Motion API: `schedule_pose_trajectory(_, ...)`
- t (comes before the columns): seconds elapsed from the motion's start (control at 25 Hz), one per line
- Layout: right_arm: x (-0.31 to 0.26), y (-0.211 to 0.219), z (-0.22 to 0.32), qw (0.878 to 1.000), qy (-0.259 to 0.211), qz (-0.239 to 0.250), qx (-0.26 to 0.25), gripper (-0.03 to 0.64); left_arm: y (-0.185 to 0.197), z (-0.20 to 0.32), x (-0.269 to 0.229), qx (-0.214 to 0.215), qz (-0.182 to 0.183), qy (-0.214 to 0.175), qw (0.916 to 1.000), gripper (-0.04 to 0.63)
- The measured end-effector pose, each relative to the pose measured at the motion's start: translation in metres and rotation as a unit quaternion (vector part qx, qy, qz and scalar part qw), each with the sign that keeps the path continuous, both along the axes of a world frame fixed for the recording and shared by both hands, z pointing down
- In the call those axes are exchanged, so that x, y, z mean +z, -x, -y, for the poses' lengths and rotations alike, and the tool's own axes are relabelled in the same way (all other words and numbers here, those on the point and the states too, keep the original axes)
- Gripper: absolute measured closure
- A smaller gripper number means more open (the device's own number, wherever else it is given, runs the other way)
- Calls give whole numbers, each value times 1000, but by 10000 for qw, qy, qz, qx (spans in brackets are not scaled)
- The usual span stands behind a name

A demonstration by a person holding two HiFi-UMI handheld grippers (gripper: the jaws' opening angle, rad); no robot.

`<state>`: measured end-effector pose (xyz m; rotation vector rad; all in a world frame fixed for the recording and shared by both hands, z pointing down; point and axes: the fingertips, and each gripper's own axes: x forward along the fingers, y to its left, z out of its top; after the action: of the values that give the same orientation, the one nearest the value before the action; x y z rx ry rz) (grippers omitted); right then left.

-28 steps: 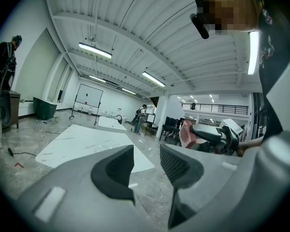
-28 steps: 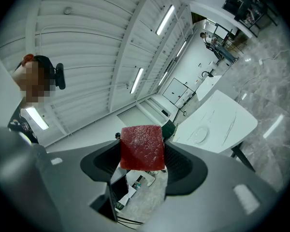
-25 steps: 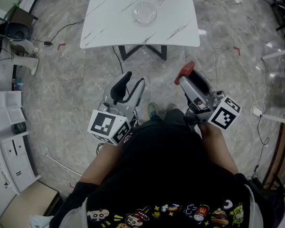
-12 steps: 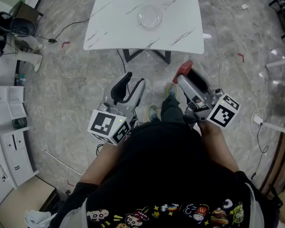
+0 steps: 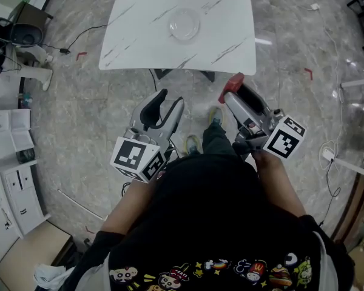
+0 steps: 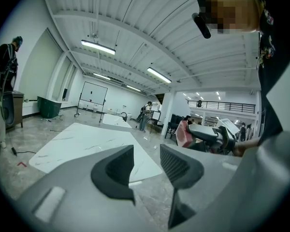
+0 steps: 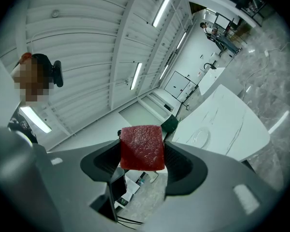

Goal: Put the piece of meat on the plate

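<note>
A red cube of meat is clamped in my right gripper, held in the air over the floor short of the table. In the right gripper view the meat fills the gap between the jaws. A clear glass plate lies near the middle of the white marble table ahead, seen also as the plate beyond the jaws. My left gripper hangs level beside the right, open, with nothing between its jaws.
The table's black legs stand just ahead of the grippers. Cables trail on the grey floor at left. A white cabinet and a black speaker stand at the left. A person stands far left.
The person holding the grippers has stepped forward, one foot ahead, and the table's near edge is a little closer. Both grippers keep their state, the meat still held.
</note>
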<state>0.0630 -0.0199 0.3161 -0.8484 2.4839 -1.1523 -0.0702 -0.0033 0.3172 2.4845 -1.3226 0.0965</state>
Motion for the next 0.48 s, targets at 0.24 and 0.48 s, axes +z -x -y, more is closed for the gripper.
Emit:
schedule_pose_trajectory(0.24, 6, -16, 34, 9999, 75, 82, -119, 313, -19, 31, 5, -46, 101, 118, 9999, 310)
schedule_pose_trajectory(0.48, 17, -29, 65, 9994, 190, 122, -263, 313, -34, 61, 10, -141, 196, 223, 9995, 310)
